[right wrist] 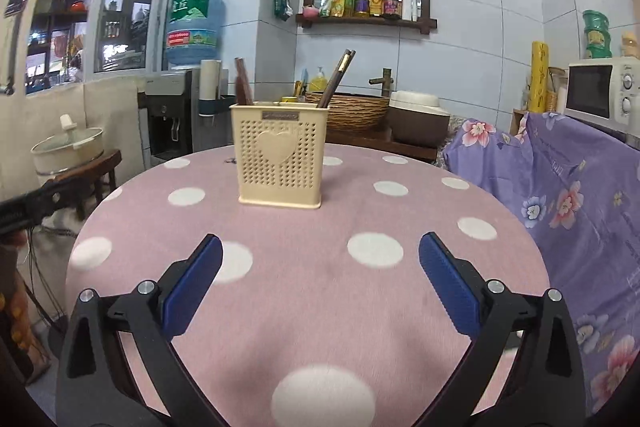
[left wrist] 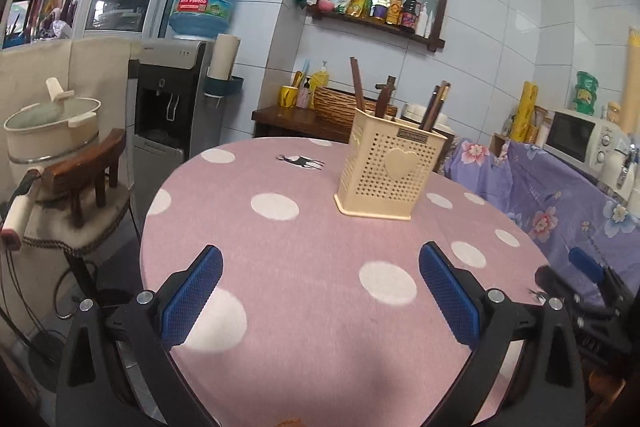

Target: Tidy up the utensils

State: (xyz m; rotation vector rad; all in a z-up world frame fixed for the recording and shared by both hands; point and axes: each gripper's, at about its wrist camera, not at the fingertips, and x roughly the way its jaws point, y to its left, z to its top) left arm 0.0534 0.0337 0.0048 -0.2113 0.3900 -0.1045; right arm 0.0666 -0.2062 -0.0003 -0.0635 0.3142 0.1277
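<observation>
chopsticks (right wrist: 338,77): dark wood, in perforated cream holder (right wrist: 280,157) | left tool (left wrist: 320,291), right tool (right wrist: 320,279): both apart

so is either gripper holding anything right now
No. The left gripper and right gripper are both open and empty above the pink polka-dot tablecloth.

Cream utensil holder (left wrist: 390,171) with chopsticks (left wrist: 434,107) stands beyond the spread left claw (left wrist: 320,279).
</observation>
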